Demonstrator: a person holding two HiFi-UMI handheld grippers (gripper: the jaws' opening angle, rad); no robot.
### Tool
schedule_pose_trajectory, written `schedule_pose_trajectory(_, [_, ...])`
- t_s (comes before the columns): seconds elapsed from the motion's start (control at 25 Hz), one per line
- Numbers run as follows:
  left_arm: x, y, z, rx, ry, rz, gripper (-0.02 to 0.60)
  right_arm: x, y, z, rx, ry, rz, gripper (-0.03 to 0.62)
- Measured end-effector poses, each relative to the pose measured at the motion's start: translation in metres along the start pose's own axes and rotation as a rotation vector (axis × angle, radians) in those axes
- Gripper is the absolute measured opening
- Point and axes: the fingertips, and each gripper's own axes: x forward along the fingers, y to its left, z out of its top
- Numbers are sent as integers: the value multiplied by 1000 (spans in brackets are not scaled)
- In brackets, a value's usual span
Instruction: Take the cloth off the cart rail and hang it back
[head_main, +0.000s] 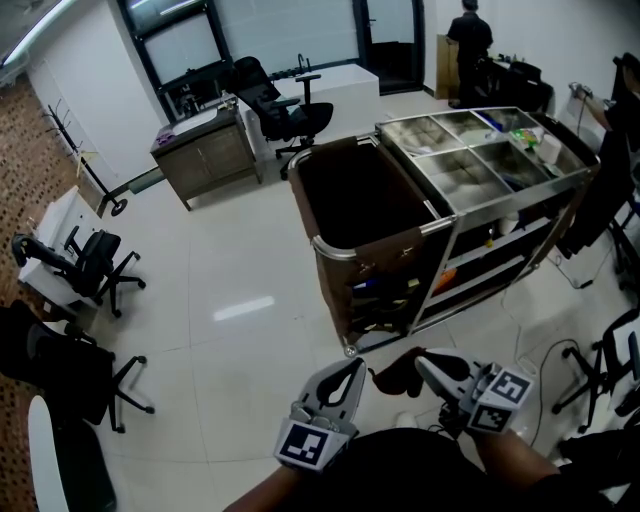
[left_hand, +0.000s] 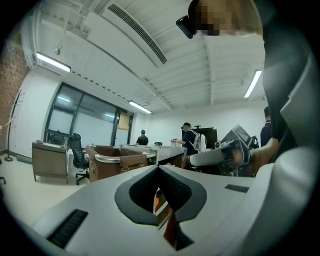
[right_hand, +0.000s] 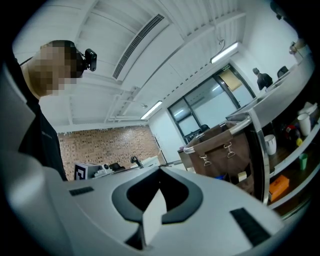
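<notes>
Approach step, I judge: left hand-held gripper (head_main: 354, 368) and right hand-held gripper (head_main: 424, 364) are both clenched empty, well short of the cart rail (head_main: 335, 247); next, reach it and open.

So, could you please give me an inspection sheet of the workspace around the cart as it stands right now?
Surface: pale, glossy tiled floor.
Job's things: cart with a steel rail round a brown bag; no cloth can be made out on the rail.
Clutter: small supplies in the cart's top trays and on its shelves.
Grippers: left tool and right tool both shut, nothing between the jaws, held level, short of the cart.
Cables: a thin cable loops on the floor to the right of the cart.
Surroundings: office chair, cabinet, a person standing at the back.
</notes>
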Motion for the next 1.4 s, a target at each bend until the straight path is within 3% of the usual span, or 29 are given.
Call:
schedule_pose_trajectory(0.72, [-8, 21, 1, 3, -1, 60, 0, 13, 11, 10, -59, -1, 29, 14])
schedule_pose_trajectory(0.96, [-12, 30, 5, 17, -16, 74, 0, 29, 8, 60, -101, -60, 13, 14])
schedule_pose_trajectory(1.16, [-19, 43, 11, 17, -36, 115, 0, 47, 10, 122, -207, -109, 11, 14])
schedule_pose_trajectory(1.4, [-29, 56, 12, 17, -46, 156, 0, 80, -9, 180, -280, -112, -14, 14])
